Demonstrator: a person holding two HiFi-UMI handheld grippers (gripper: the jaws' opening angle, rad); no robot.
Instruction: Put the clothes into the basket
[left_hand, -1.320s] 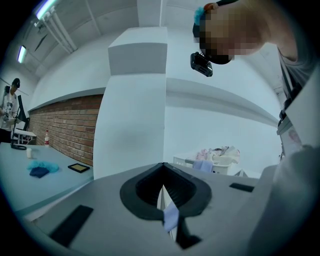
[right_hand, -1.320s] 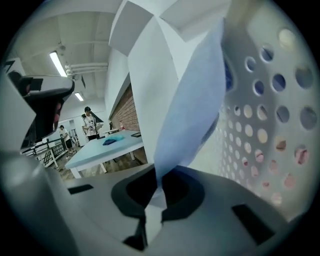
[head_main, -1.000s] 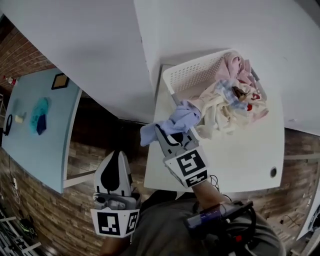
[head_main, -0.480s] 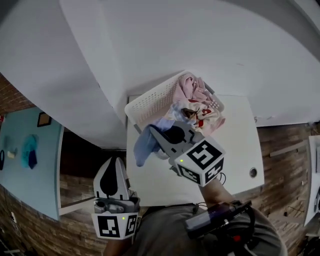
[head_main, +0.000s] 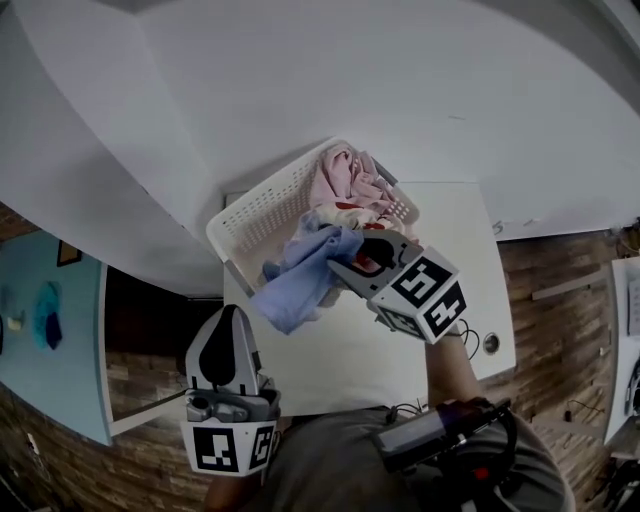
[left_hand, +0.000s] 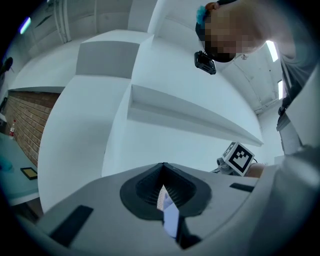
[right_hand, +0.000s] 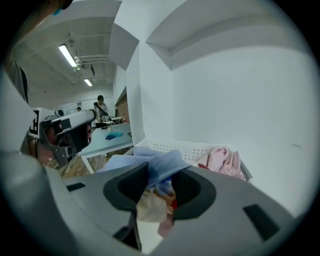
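Note:
A white slatted basket (head_main: 240, 215) stands on the white table (head_main: 370, 350), piled with pink and cream clothes (head_main: 345, 180). My right gripper (head_main: 335, 265) hovers at the basket's near side with a light blue garment (head_main: 300, 280) draped over its tips and hanging toward the rim. In the right gripper view its jaws (right_hand: 160, 172) have just been opening; a gap shows between them, with the blue garment (right_hand: 150, 162) lying across the tips above the basket (right_hand: 185, 147). My left gripper (head_main: 228, 315) is low at the left, away from the table, jaws together and empty (left_hand: 163, 167).
A white wall rises right behind the basket. To the left is a gap down to the wood floor, then a light blue table (head_main: 50, 340) with small items. A cable hole (head_main: 490, 343) sits near the white table's right edge. A person (right_hand: 101, 105) stands far off.
My right gripper has carried the blue garment from the basket's near left corner up over the basket and its jaws have parted. My left gripper has kept its place in the view.

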